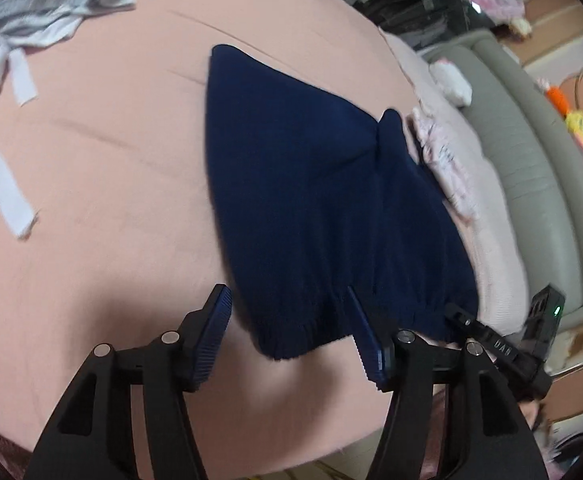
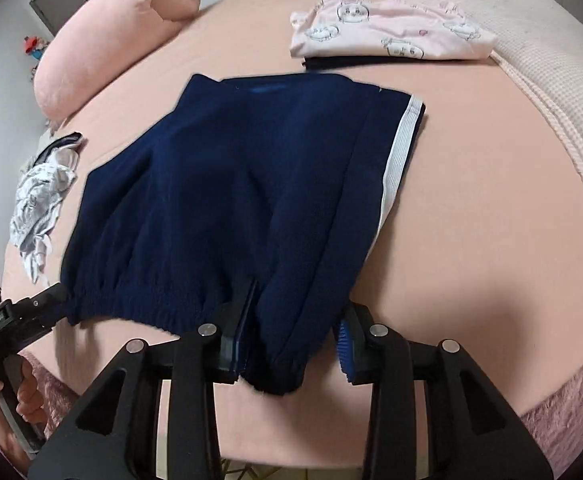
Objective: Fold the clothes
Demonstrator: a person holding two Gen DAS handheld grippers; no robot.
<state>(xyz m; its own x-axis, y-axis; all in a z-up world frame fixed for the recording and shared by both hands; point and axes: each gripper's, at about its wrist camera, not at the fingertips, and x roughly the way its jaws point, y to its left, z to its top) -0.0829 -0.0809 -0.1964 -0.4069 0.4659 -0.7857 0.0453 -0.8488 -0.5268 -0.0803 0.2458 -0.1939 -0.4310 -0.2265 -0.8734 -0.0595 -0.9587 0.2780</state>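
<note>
Navy knit garment (image 2: 231,208) lies on the pink bed (image 2: 471,240), ribbed hem at its near edge. Left tool (image 1: 291,340) spread over the hem; right tool (image 2: 295,344) spread, hem fold between its fingers.

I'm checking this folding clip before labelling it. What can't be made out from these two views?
- Left wrist view: the grey patterned clothes are motion-blurred and cut off by the frame edge.
- Left wrist view: the navy sweater covers the right gripper's fingertips, so its grip is unclear.
- Right wrist view: the dark garment is mostly hidden under the pink printed garment.
</note>
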